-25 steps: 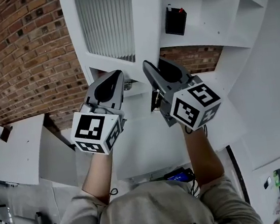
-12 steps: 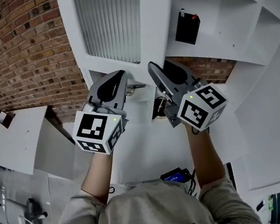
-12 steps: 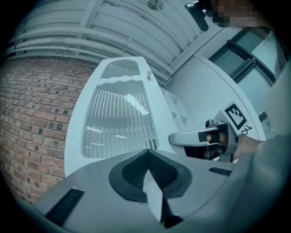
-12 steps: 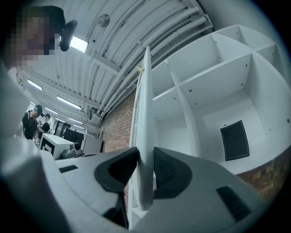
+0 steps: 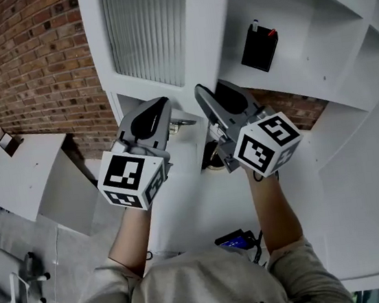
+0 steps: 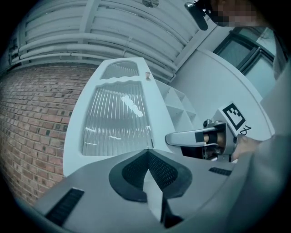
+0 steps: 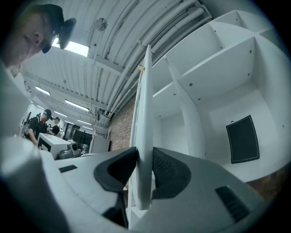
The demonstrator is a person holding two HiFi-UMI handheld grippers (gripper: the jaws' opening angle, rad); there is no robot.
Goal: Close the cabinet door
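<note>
Jaws of right gripper (image 7: 143, 158) just opening, cabinet door (image 7: 146, 91) edge loose between them — left gripper (image 6: 149, 157) closed, empty — door not yet shut.

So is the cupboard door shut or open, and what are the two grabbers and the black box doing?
cabinet door: open, swung out from the cabinet.
right gripper: jaws have just been opening, with the door's edge between them and not clamped.
left gripper: shut, with nothing between its jaws.
black box: standing upright inside the cabinet.

White ribbed-glass cabinet door (image 5: 153, 34), open
</note>
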